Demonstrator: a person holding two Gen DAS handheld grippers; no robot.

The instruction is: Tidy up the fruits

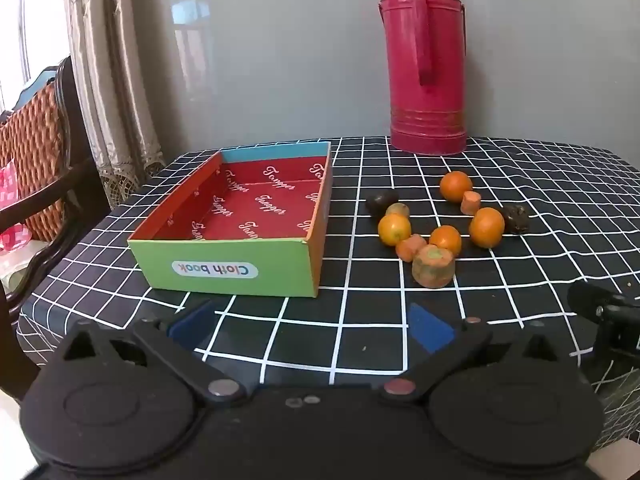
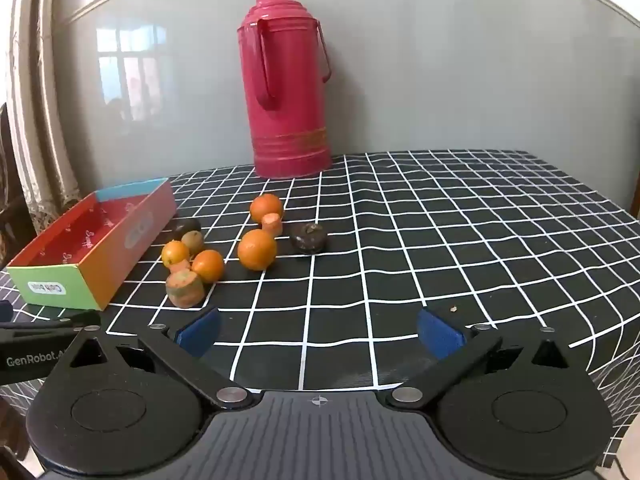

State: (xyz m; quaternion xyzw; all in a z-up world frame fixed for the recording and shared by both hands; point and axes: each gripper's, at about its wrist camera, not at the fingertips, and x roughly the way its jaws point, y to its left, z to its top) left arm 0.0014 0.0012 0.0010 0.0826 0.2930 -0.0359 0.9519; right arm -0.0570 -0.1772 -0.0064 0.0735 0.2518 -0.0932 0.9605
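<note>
An open cardboard box (image 1: 224,272) with a red inside and a green front stands empty on the left of the table; it also shows in the right wrist view (image 2: 60,280). To its right lie several oranges (image 1: 486,227) (image 2: 257,249), carrot pieces (image 1: 433,266) (image 2: 185,288) and two dark fruits (image 1: 516,219) (image 2: 307,237). My left gripper (image 1: 312,326) is open and empty, low over the table in front of the box and fruits. My right gripper (image 2: 320,332) is open and empty, in front of the fruits and to their right.
A tall pink thermos (image 1: 426,60) (image 2: 288,88) stands at the back against the grey wall. The table has a black checked cloth (image 2: 460,240). A dark wooden chair (image 1: 48,184) with a woven cushion stands left of the table, by a curtain (image 1: 116,80).
</note>
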